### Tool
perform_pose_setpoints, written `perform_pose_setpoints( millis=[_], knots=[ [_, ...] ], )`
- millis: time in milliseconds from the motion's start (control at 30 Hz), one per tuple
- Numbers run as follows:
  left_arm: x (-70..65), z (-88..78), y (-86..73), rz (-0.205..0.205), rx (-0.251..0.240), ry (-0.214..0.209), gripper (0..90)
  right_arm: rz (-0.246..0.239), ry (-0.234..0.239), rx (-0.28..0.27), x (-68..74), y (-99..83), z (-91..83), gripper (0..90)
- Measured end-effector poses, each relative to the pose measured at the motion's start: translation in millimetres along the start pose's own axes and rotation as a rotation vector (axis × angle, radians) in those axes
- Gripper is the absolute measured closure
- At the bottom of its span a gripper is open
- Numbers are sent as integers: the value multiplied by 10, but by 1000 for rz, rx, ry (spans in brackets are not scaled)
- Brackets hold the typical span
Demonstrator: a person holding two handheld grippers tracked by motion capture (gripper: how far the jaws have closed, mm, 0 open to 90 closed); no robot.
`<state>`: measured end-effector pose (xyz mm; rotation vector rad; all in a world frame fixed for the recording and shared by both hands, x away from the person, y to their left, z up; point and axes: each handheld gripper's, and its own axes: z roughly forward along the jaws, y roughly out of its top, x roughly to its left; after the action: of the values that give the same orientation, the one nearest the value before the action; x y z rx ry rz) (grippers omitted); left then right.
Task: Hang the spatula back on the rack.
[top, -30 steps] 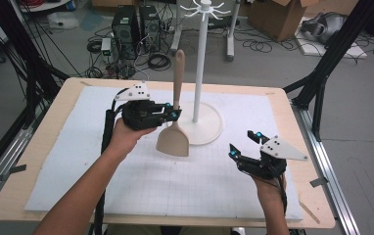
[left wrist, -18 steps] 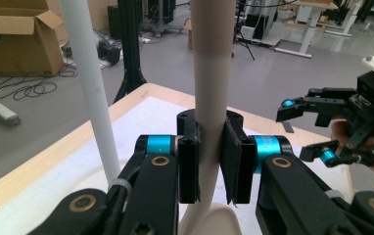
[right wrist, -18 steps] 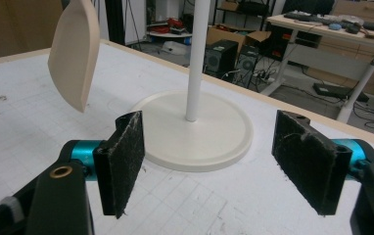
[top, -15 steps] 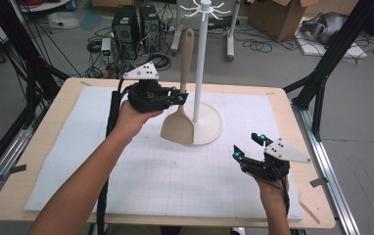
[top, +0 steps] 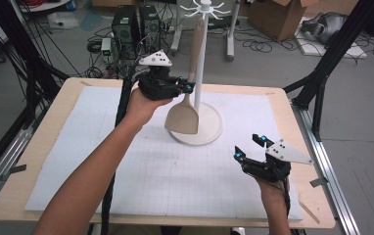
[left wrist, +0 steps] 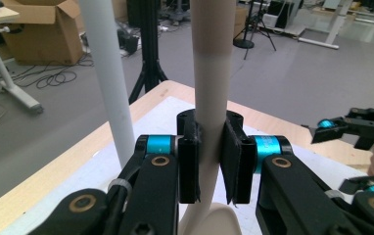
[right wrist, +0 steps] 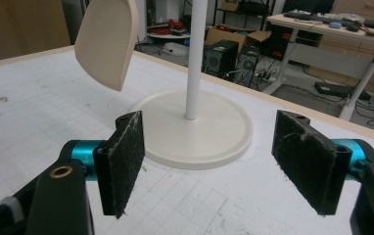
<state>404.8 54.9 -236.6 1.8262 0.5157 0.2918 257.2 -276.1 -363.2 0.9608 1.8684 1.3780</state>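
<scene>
A beige spatula (top: 184,115) hangs upright in the air beside the white rack's pole (top: 200,58). My left gripper (top: 185,88) is shut on its handle (left wrist: 209,73), pads pressing both sides. The blade (right wrist: 107,41) floats above the rack's round base (top: 209,128). The rack's hooked top (top: 203,7) stands above the handle's end. My right gripper (top: 249,148) rests low at the table's right front, jaws open with nothing between the pads (right wrist: 124,161). It faces the base (right wrist: 195,129).
A white gridded mat (top: 141,161) covers the wooden table (top: 38,142). Black frame legs (top: 322,73) stand at the right rear, and boxes (top: 273,14), cables and computer cases (top: 126,29) lie on the floor behind.
My left gripper has lifted the spatula off the mat and carried it up and back toward the rack's pole. The right gripper has stayed put.
</scene>
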Motion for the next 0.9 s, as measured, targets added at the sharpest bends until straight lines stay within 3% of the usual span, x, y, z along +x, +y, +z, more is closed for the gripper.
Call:
perform_pose_setpoints(
  millis=[267,567,667,767,800,833,900],
  knots=[
    [40,97,53,-13,14,14,784,6,4,-1,-17,-15,-16,276],
    [110,195,37,-54,32,39,785,8,10,-2,-18,-36,-27,276],
    [129,204,27,-57,29,33,784,12,10,0,-23,-49,-33,276],
    [120,213,8,-34,27,26,777,11,8,2,-29,-65,-28,276],
    [116,210,2,-29,25,23,764,15,8,7,-28,-73,-26,276],
    [108,204,-18,-35,5,27,637,16,7,7,-29,-80,-23,276],
    [98,186,-64,-46,-8,25,588,21,8,8,-25,-94,-13,276]
  ],
)
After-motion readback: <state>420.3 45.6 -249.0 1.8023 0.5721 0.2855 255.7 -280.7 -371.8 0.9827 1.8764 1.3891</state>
